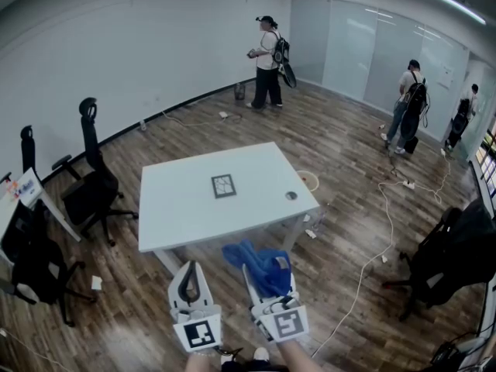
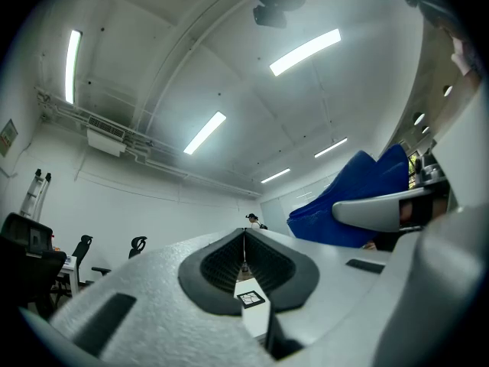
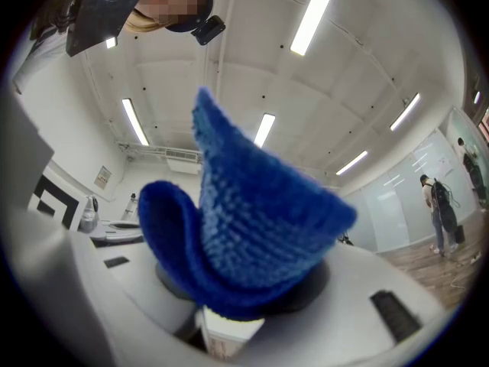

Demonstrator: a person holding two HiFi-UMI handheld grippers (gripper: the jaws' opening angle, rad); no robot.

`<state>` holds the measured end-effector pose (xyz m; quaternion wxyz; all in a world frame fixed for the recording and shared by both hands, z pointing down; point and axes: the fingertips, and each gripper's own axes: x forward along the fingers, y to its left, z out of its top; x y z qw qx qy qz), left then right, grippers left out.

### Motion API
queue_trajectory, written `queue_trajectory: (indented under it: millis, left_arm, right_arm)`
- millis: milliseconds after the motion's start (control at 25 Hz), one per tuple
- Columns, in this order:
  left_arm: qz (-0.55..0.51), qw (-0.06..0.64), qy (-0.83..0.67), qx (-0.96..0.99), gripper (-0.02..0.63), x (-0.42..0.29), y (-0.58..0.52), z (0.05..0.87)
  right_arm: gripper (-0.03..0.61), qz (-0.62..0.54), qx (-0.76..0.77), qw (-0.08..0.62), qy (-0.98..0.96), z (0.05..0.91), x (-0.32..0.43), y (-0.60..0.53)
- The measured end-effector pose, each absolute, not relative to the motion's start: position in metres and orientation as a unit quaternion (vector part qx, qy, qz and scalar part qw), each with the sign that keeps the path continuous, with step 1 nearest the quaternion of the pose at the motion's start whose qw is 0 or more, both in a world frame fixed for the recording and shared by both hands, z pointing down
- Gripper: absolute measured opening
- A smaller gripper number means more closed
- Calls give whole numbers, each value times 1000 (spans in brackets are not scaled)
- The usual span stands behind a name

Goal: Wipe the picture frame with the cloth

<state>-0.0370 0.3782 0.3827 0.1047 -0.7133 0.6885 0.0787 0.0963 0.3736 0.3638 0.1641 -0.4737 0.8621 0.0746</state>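
A large room with a wood floor (image 1: 341, 153), seen from above. I am standing just short of a white bench (image 1: 186, 215). The frame (image 1: 223, 185) lies flat near the bench's middle, well apart from both grippers.

My right gripper (image 1: 269, 285) is clamped on a blue cloth (image 1: 260, 260), which bunches up above its jaws. In the right gripper view the cloth (image 3: 252, 235) fills most of the picture. My left gripper (image 1: 188, 270) is closed with nothing in it, its jaws meeting in a thin seam, and the frame (image 2: 250, 299) shows small beyond them.

I judge this to be the approach step: the cloth is in hand and no wiping has begun. Next I need to move in, lower the cloth onto the frame, and perhaps steady the frame with the left gripper.
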Motion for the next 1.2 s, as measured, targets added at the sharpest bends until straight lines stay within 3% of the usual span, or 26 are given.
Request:
queue_trajectory:
  millis: [920, 1200]
  left_arm:
    - [68, 105, 701, -703, 3, -5, 348, 394]
    - [68, 91, 703, -702, 3, -15, 293, 406]
  right_arm:
    - [158, 57, -443, 172, 878, 373, 119, 341]
    - [158, 49, -438, 143, 886, 393, 107, 288]
